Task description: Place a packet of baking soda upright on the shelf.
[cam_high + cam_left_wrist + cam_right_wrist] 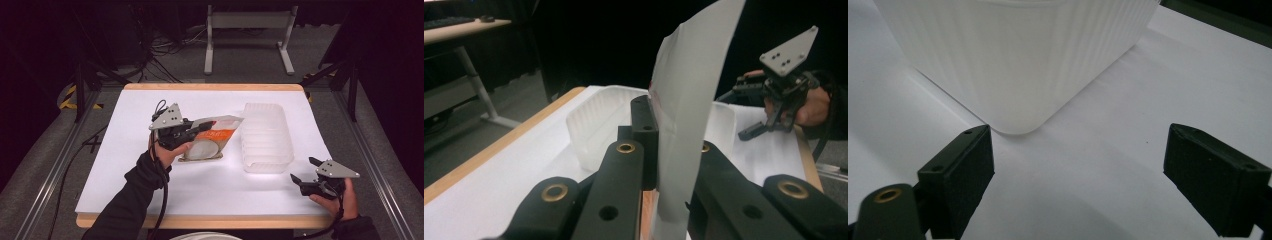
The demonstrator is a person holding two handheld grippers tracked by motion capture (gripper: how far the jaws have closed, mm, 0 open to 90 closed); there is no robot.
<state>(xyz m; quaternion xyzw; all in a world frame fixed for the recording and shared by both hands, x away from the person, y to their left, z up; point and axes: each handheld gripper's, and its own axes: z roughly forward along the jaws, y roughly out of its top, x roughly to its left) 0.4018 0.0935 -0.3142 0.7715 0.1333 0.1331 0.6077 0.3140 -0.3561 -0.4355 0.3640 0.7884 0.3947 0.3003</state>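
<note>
While pinched in left tongs (200,129), flat white-orange pouch (215,137); right tongs (303,170) released.

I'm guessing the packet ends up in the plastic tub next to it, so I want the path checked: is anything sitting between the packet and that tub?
Nothing visible does. The left gripper is shut on the packet, and only bare white table separates it from the ribbed tub. The open right gripper sits off the tub's near corner, out of that gap.

One packet (212,137), one ribbed plastic tub (266,137), two hand-held grippers.
</note>
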